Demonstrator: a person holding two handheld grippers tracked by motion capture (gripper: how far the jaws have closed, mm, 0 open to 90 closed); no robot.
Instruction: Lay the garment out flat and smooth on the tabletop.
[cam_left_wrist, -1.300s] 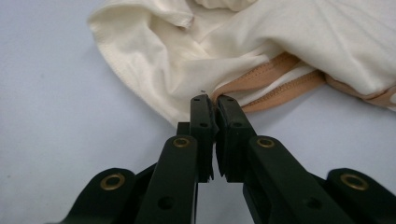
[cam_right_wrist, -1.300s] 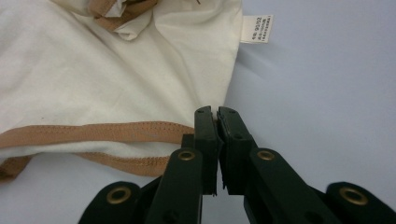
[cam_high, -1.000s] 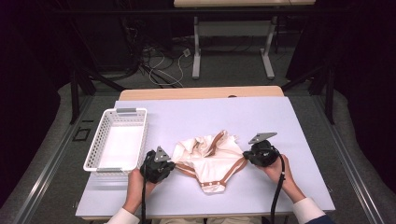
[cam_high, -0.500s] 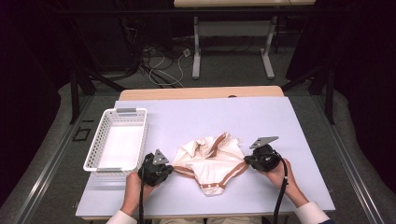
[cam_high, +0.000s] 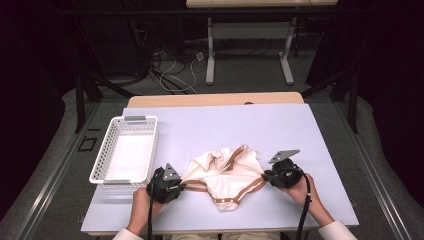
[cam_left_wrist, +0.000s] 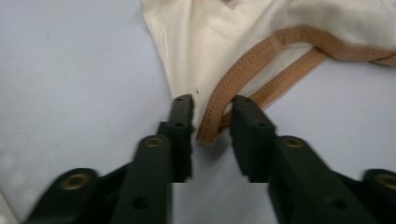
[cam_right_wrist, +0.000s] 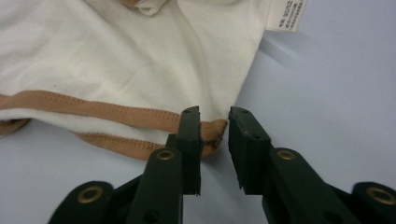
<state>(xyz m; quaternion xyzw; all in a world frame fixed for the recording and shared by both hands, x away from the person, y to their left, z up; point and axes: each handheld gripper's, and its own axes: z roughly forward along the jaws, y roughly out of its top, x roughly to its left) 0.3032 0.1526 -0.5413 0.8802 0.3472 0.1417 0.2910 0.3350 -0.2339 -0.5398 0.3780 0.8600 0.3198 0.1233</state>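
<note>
1. Lying crumpled on the table (cam_high: 310, 130) toward its near edge, between the two grippers: one cream garment (cam_high: 225, 172) with tan binding along its edges.
2. Left gripper (cam_high: 181, 187): held in the person's left hand (cam_high: 142, 205) at the garment's 9 o'clock corner. In the left gripper view the jaws stand narrowly apart, one on each side of the tan-bound corner (cam_left_wrist: 210, 128); the cloth sits in the gap, and neither jaw presses on it.
3. Right gripper (cam_high: 263, 176): held in the person's right hand (cam_high: 305, 192) at the garment's 3 o'clock corner, a grey three-cornered plate (cam_high: 284, 155) on top. In the right gripper view the jaws are narrowly parted; the tan-bound corner (cam_right_wrist: 214, 130) lies in the gap, against the left-hand jaw and clear of the other.
4. Garment detail: a tan band (cam_right_wrist: 88, 108) runs from the right gripper's corner toward 9 o'clock in the right gripper view; a white printed label (cam_right_wrist: 286, 14) hangs off the cloth edge at 1 o'clock, its text too small to read.
5. White mesh basket (cam_high: 114, 136): stands at the table's 9 o'clock side, just beyond the left gripper, apart from the garment.
6. Cables (cam_high: 172, 67): loose on the floor past the table's far edge, at 12 o'clock.
</note>
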